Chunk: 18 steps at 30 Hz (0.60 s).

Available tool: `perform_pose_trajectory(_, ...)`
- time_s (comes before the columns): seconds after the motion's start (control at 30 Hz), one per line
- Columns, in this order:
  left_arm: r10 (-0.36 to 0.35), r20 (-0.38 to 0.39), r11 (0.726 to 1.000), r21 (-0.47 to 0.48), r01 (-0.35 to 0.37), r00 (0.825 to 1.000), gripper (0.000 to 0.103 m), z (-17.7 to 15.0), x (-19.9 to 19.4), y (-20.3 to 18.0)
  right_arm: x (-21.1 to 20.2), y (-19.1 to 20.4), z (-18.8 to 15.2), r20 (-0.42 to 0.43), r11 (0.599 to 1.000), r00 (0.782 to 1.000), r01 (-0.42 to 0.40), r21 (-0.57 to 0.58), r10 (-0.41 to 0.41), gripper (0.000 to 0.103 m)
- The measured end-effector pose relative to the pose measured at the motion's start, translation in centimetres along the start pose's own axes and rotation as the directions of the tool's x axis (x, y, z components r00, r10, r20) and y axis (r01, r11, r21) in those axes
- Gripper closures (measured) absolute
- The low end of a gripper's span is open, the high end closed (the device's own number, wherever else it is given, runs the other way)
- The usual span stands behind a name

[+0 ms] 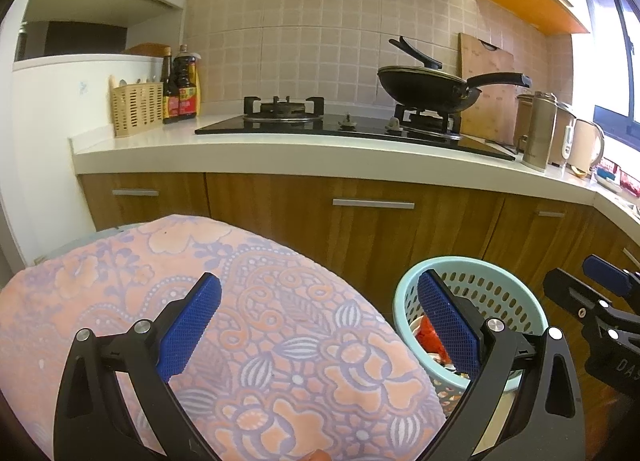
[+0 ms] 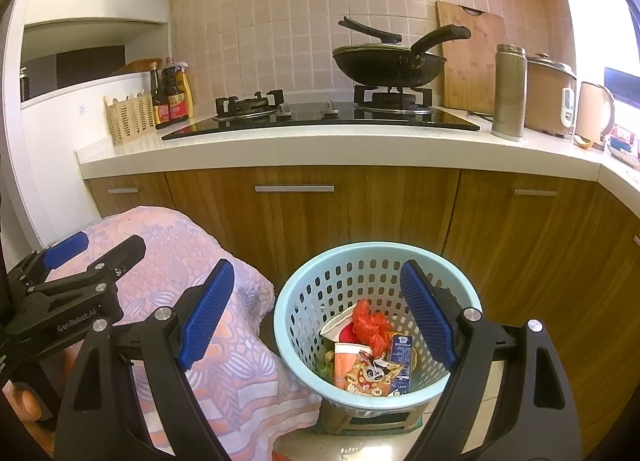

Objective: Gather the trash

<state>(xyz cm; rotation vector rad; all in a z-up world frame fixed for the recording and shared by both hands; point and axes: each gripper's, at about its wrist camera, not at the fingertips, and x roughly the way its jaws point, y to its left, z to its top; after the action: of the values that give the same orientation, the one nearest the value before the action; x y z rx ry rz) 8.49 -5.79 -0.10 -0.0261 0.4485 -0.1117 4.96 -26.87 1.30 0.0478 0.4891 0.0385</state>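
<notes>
- Your left gripper (image 1: 320,325) has its fingers spread wide with nothing between them; it hangs over a pink and lilac flowered cloth (image 1: 248,325) that covers something rounded in front of the cabinets.
- Your right gripper (image 2: 320,313) is likewise wide apart and holds nothing; its blue pads (image 2: 208,313) frame the pale blue basket (image 2: 304,285) from above without touching it.
- The basket stands just right of the covered thing, on a low stand near the wooden cabinet doors (image 2: 360,213).
- The trash already lies inside the basket: a crumpled red plastic bag (image 2: 372,325), an orange and white cup (image 2: 344,361), a printed snack wrapper (image 2: 374,377), a small dark blue carton (image 2: 402,353) and a bit of white paper (image 2: 336,323).
- In the left wrist view, your right gripper shows at the right edge beside the basket; in the right wrist view, your left gripper shows at the left edge over the cloth.
- On the worktop (image 2: 320,149) behind, you have a black hob (image 2: 320,121) carrying a lidded wok (image 2: 388,61), sauce bottles (image 2: 172,97) and a cream cutlery holder (image 2: 128,119) to the left, and a metal flask (image 2: 510,91), rice cooker (image 2: 550,97) and kettle (image 2: 596,113) to the right.
</notes>
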Motion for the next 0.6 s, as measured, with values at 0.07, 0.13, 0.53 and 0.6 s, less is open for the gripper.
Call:
perform_pose_trajectory(0.07, 0.006, 0.003, 1.0, 0.006, -0.006, 1.0, 0.007, 0.01, -0.01, -0.07, 0.12, -0.03, -0.02, -0.004, 1.0, 1.0, 0.0, 0.003, 0.0, 0.022)
perform_pose_trajectory(0.13, 0.011, 0.008, 1.0, 0.013, -0.011, 1.0, 0.007, 0.03, -0.11, -0.18, 0.25, -0.1, -0.07, -0.006, 1.0, 1.0, 0.001, 0.005, -0.001, 0.022)
perform_pose_trajectory(0.53, 0.007, 0.016, 1.0, 0.006, -0.007, 1.0, 0.007, 0.22, -0.43, -0.08, 0.6, 0.27, -0.42, -0.015, 1.0, 1.0, 0.016, -0.009, -0.016, 0.022)
perform_pose_trajectory(0.6, 0.007, 0.017, 1.0, 0.005, -0.007, 1.0, 0.007, 0.23, -0.45, -0.06, 0.65, 0.29, -0.5, -0.016, 1.0, 1.0, 0.017, -0.008, -0.017, 0.022)
